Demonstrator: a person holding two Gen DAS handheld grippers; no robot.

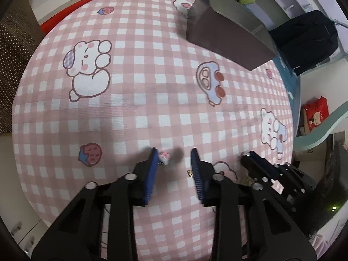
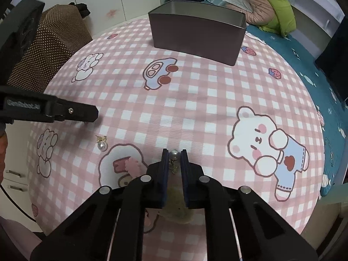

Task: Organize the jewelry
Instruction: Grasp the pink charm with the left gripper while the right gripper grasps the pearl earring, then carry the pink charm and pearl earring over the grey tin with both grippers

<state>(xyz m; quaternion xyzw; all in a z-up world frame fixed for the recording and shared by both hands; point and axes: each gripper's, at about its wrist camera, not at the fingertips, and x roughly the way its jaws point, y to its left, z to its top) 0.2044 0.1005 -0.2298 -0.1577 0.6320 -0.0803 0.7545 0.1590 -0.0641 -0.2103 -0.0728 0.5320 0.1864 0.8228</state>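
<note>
Beyond right gripper [image 2: 174, 155]: open tin [image 2: 196, 33], unobstructed.

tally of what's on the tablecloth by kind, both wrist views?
Pearl earrings: 2, one loose on the cloth, one between the right gripper's fingers
Small pink charm: 1, by the left gripper at its left finger
Metal tin: 1
Total: 4

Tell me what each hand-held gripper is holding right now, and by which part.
The right hand-held gripper pinches a pearl earring around its pearl, gold chain dangling below. The left hand-held gripper is open, holding nothing.
</note>
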